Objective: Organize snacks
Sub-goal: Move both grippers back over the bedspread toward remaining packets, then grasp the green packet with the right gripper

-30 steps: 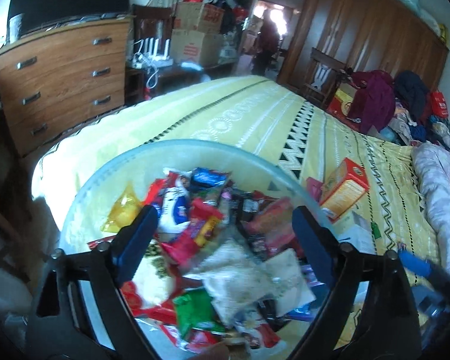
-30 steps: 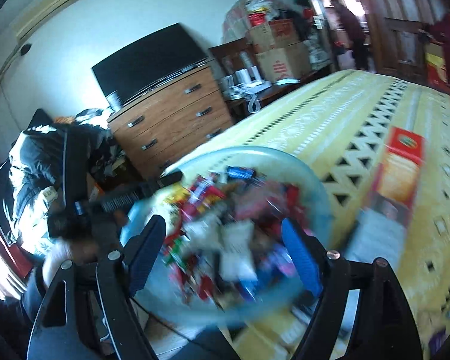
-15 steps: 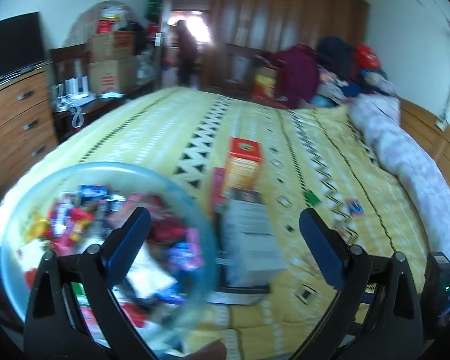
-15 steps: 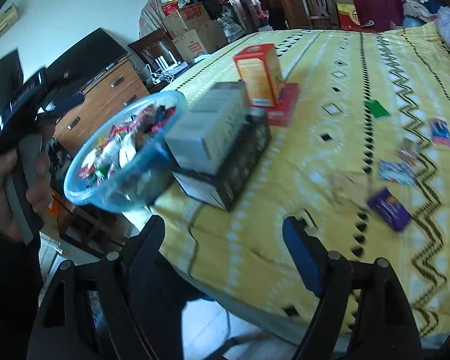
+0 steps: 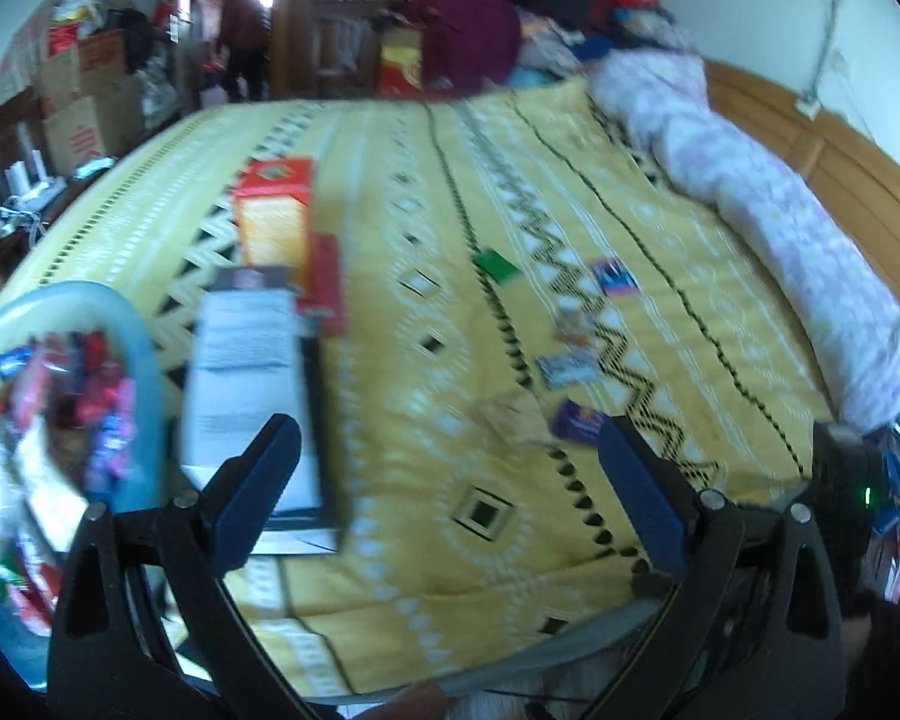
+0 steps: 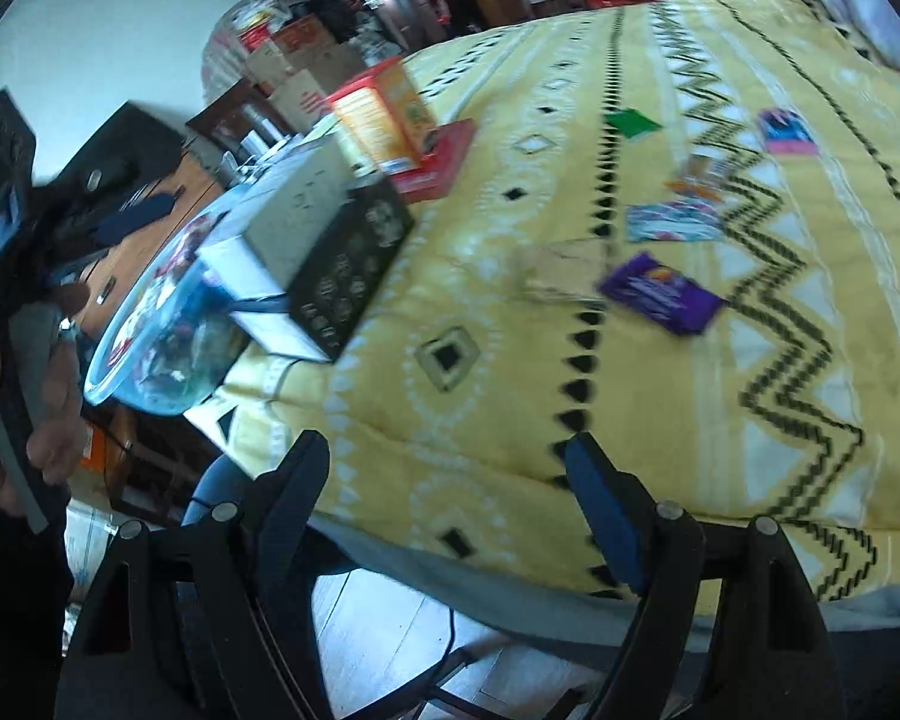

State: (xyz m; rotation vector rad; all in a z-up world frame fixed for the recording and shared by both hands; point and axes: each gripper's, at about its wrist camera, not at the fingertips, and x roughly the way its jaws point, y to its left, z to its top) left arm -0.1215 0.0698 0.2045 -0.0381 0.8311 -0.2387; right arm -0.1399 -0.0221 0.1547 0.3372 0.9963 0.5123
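Pale blue plastic forms the bowl at the far left of the left wrist view, heaped with mixed snack packets and sitting at the bed's corner. Just right of it lies a grey box stacked on a black box, and behind those an orange carton stands upright on a flat red box. The yellow patterned bedspread stretches across the middle, and the left tool hovers over its near edge with its fingers spread wide, gripping nothing. Further right, loose snack packets are scattered flat on the bedspread: a green one, a blue and pink one, a light blue one, a purple one and a tan one, all blurred. A rolled pink quilt runs along the right side. In the right wrist view, the right tool hangs off the bed's near edge, fingers apart and empty, with the purple packet nearest ahead of it.
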